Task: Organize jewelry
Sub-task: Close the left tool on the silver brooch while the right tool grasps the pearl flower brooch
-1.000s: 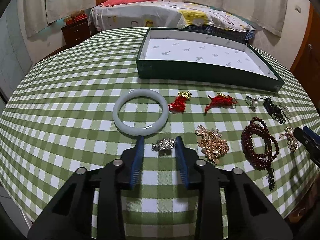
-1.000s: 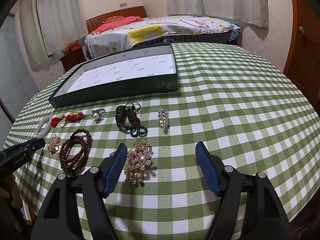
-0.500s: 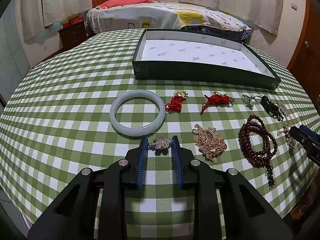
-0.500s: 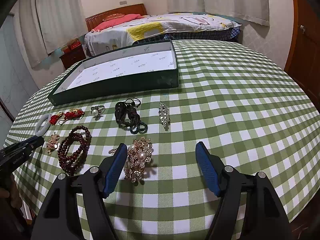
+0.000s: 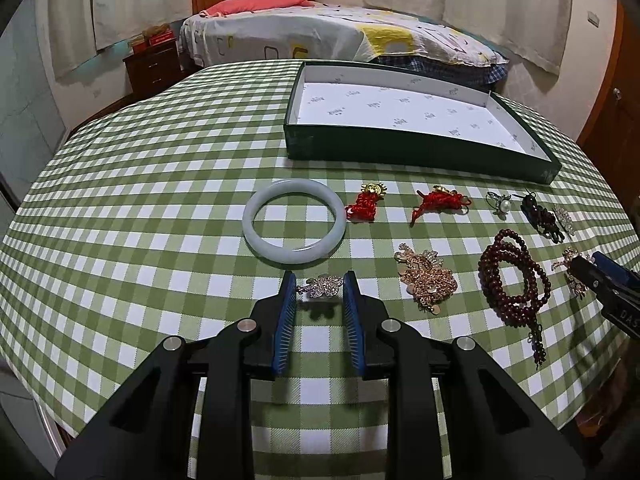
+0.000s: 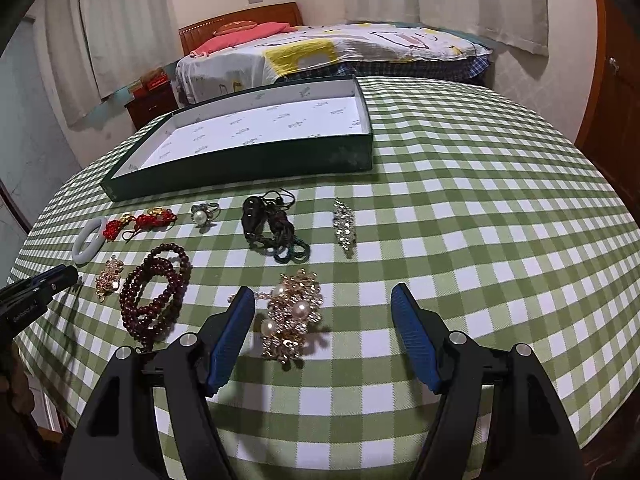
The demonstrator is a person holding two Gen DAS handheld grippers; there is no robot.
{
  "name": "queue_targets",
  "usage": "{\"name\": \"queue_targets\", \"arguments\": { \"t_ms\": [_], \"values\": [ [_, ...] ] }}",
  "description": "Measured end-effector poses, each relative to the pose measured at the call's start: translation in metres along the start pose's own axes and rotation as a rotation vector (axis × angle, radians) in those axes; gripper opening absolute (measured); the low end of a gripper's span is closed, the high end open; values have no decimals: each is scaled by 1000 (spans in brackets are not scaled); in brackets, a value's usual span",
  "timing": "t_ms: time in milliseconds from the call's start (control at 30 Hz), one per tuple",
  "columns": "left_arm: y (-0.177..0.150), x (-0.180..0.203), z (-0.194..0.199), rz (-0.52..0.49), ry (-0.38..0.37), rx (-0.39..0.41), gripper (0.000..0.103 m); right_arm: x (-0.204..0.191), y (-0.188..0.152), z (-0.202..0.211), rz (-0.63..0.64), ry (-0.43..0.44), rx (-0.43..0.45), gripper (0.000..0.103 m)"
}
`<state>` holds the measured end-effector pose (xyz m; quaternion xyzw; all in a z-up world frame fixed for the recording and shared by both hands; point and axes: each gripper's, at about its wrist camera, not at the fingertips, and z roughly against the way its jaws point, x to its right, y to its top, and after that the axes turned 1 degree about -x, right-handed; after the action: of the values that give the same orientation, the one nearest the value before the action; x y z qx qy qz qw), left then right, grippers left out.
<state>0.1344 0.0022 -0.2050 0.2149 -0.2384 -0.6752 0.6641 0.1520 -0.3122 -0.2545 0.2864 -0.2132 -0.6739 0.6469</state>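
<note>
My left gripper (image 5: 319,286) is shut on a silver rhinestone brooch (image 5: 322,286) and holds it just above the checked cloth, its shadow below. A pale jade bangle (image 5: 294,220) lies just beyond it. Two red knotted charms (image 5: 365,203) (image 5: 438,202), a gold chain piece (image 5: 426,276), a dark red bead string (image 5: 512,280), a pearl ring (image 6: 203,213), a black cord piece (image 6: 272,226) and a crystal clip (image 6: 345,226) lie in rows. My right gripper (image 6: 322,306) is open over a gold pearl brooch (image 6: 291,314). The green box (image 5: 420,152) stands behind, with nothing inside.
The round table has a green checked cloth (image 5: 140,200); its edge curves close in front of both grippers. A bed (image 5: 320,36) and a nightstand (image 5: 154,64) stand behind the table. A wooden door (image 6: 612,92) is at the right.
My left gripper closed its fingers on the silver brooch and lifted it slightly off the cloth. My right gripper stayed open over the pearl brooch and barely moved.
</note>
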Motion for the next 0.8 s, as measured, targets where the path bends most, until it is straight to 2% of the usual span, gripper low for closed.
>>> {"name": "queue_targets", "arguments": {
  "t_ms": [267,500,600,800],
  "values": [
    [-1,-4,1,9,3,1,24,-12,0,-8,68,-44,-14,68],
    [-1,-7,2,18,0,0,24,-16,-3,-3,105,-13,-10,38],
    [-1,-7,3,18,0,5,24,-15,-5,-1,107,-1,-11,30],
    [-1,-7,4,20,-1,6,24,-12,-6,3,89,16,-12,28]
  ]
}}
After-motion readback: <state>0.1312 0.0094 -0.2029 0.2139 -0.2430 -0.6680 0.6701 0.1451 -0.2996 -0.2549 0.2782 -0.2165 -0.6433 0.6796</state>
